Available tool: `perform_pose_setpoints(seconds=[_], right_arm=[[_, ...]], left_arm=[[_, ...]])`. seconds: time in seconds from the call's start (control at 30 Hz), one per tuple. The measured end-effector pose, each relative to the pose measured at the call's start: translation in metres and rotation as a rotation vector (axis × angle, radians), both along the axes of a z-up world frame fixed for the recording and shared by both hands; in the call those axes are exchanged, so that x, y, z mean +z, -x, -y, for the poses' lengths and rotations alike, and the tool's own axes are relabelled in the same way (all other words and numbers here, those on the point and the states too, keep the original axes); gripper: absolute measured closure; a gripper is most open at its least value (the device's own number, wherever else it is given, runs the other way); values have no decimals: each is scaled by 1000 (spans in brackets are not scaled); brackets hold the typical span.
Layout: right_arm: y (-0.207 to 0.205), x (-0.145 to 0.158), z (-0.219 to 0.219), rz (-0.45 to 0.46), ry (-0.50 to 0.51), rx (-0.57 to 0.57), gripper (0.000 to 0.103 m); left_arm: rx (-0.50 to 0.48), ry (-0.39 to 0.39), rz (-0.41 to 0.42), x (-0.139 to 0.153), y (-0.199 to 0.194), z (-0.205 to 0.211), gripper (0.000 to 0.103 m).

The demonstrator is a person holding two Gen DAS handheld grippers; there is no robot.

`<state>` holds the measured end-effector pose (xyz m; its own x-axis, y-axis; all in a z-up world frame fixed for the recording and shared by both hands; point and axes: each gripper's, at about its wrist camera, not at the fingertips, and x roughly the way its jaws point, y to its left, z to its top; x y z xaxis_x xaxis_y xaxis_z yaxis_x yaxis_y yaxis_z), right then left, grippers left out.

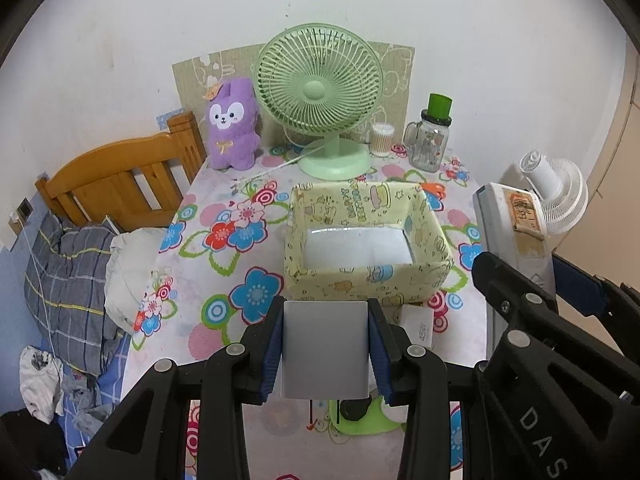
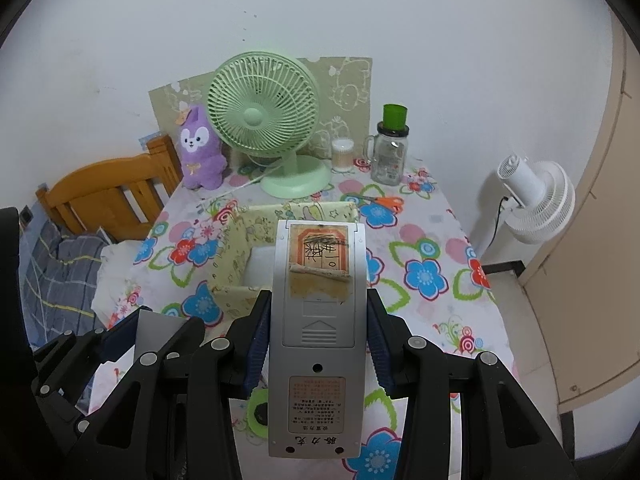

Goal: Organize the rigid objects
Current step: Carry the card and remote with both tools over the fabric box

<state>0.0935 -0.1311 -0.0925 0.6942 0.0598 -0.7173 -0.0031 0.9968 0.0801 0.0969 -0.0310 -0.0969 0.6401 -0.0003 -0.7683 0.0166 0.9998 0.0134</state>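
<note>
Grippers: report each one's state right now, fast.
Left gripper: shut on the silver power bank.
Right gripper: shut on the grey remote control, held back-side up.

The remote control (image 2: 316, 336), seen from its back in the right wrist view, carries most of the readable writing. Near its lower end stand 3 large Chinese characters, upside down, and just above them a pinkish label (image 2: 317, 405) of small Chinese print, too fine to read. Farther up the remote control, a worn orange sticker (image 2: 320, 254) bears handwritten Chinese characters, partly scribbled over. In the left wrist view the right gripper's black body (image 1: 540, 432) shows the letters "DAS". Beside the remote control, the yellow fabric box (image 1: 368, 236) has green lettering on its inner wall, illegible.
</note>
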Motion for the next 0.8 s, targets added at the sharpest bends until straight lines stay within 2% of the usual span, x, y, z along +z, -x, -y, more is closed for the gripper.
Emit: perform_pose_setpoints(seconds=[0.4,0.8], right_arm=[[-21,14,-2,14,-29,17,56],[-53,8,2,-8,-26,13,56]], left_arm=[[-5,14,16,13,-20,-1,64],[-12,3,13,10,-54,4,64]])
